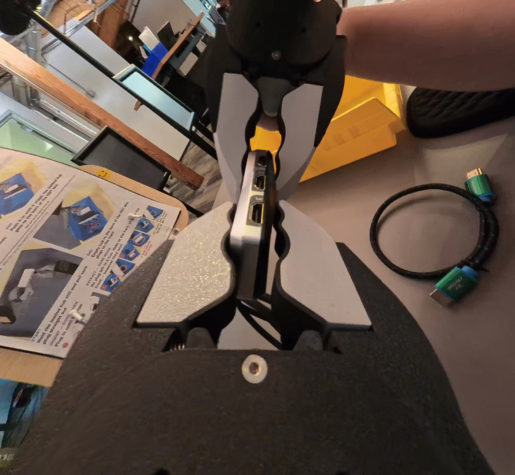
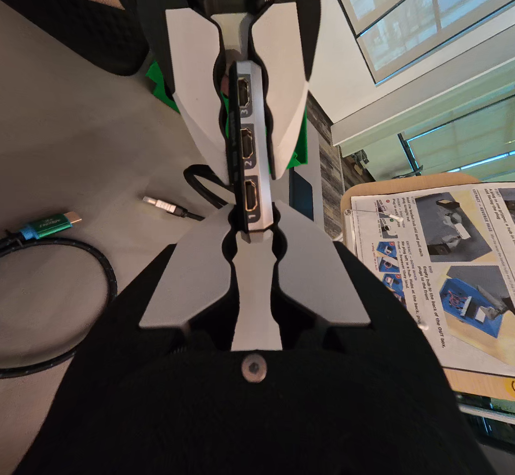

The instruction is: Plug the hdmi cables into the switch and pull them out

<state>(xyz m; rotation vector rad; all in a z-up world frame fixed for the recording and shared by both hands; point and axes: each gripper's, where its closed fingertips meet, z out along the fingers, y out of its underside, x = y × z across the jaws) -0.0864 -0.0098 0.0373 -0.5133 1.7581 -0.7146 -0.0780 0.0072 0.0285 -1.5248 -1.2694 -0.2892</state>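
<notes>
The left gripper [image 1: 254, 227] and right gripper [image 2: 252, 234] point at each other tip to tip, each with its fingers closed in on opposite ends of the switch [image 1: 252, 225]; a bare forearm [image 1: 423, 44] extends behind the right gripper

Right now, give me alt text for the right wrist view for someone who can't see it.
A silver HDMI switch with three empty ports is held between two hand-held grippers: the right hand-held gripper at its near end and the left hand-held gripper gripping it from the far side. A black braided HDMI cable with green plugs lies unplugged on the grey table to the left.
</notes>
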